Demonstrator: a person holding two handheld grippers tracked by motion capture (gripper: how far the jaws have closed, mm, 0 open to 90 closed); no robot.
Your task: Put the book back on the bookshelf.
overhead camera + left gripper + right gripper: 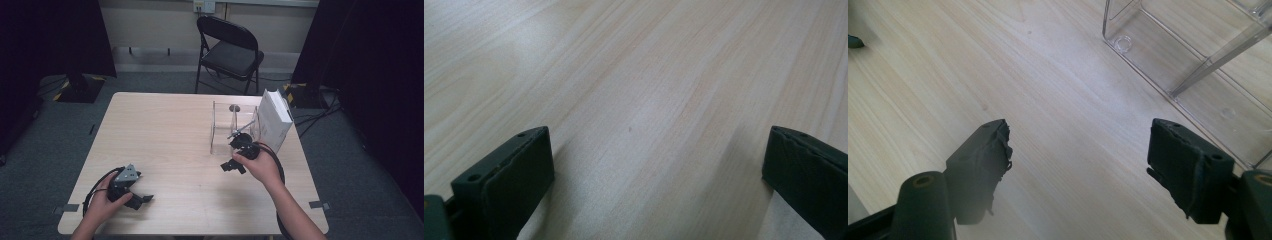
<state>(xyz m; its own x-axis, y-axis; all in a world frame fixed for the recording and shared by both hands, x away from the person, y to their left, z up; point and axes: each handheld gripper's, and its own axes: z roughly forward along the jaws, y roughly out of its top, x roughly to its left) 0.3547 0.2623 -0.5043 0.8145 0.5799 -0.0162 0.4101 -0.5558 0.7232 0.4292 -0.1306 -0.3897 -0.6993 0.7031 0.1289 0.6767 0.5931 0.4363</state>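
— While the near edge of the desk [165,150] is where we start, what is the left gripper [136,199] doing?
— It rests low by the front left corner in the person's hand. In the left gripper view its jaws stand wide apart with bare wood between them; it holds nothing.
— And the right gripper [233,166]?
— Farther in, right of centre. Its jaws also stand well open and grip nothing; the right gripper view has plain desk between the pads, with the clear box [1193,60] just beyond them to the upper right.
— So that box is the thing being worked on?
— I judge so. The clear box [227,127] stands upright on the far right part of the desk, the right gripper just in front of it. A thin grey rod-like piece shows at it, but I can't tell what it is. A white carton [274,120] stands touching or just beside its right side.
— How far along, then?
— Early, I'd say. Nothing is gripped or lifted; reaching and closing on something is all still to come.
— Beyond the desk?
— A black folding chair [229,50] on the carpet.
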